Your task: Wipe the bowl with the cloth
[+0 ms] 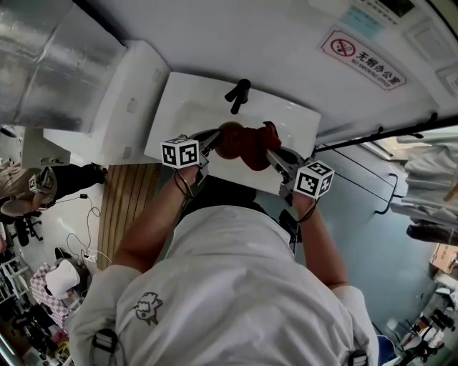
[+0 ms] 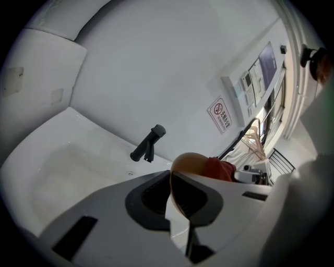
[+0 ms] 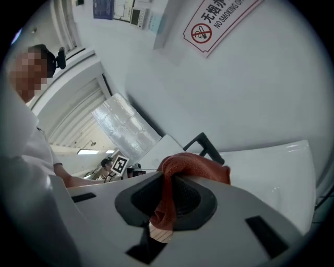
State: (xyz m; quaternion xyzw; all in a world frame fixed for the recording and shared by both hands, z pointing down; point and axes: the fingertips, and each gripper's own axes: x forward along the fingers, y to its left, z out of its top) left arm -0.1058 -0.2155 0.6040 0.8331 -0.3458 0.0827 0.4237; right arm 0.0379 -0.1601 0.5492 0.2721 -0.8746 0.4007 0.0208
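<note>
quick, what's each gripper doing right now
Left gripper: closed on the bowl rim.
Right gripper: closed on the cloth.

No-smoking sign, fixed to the white wall: red crossed-cigarette circle, Chinese line 无烟办公室, below it NO SMOKING OFFICE. The right gripper view shows only NO SMOKING O before the frame edge. Wall notices near the sign: print too small to read.
</note>
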